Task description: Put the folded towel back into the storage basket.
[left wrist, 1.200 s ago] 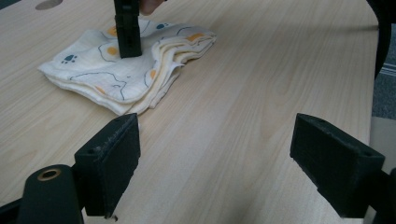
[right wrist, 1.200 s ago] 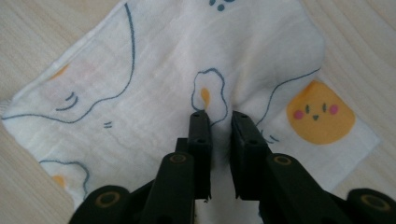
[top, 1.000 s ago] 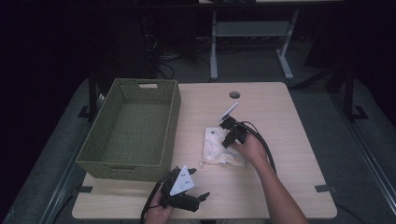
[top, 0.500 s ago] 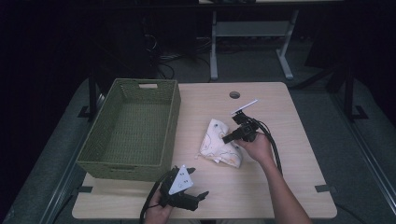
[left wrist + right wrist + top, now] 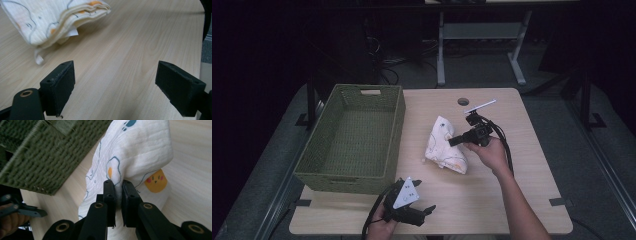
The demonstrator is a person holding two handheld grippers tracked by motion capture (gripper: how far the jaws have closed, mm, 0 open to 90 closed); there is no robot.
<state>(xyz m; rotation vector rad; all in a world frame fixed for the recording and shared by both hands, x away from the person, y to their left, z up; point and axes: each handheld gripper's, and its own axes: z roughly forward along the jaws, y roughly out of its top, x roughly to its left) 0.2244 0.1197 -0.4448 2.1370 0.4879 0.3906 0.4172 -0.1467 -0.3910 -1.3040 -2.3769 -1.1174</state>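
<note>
Pinching a fold of the printed white cloth (image 5: 140, 152), the right gripper (image 5: 457, 140) has its two black jaws clamped tight on the fabric, which hangs bunched from them over the middle of the wooden table (image 5: 522, 185), just right of the green woven basket (image 5: 354, 175), with its lower end seemingly on the tabletop. The left gripper (image 5: 115, 90) sits low at the near edge of the table with its jaws spread wide and nothing between them, the cloth lying well ahead of it. If the cloth is meant for the basket, the lift should probably go high enough for the trailing end to clear the basket's near wall before moving across, and the grip should stay firm, since only a thin fold is caught. The free gripper could support the drooping end so it does not drag or snag on the weave. How much fabric sits between the pads is hidden by the jaws themselves; the far side of the cloth and whether it is folded or simply crumpled cannot be made out, and the room beyond the table is too dark to read.
</note>
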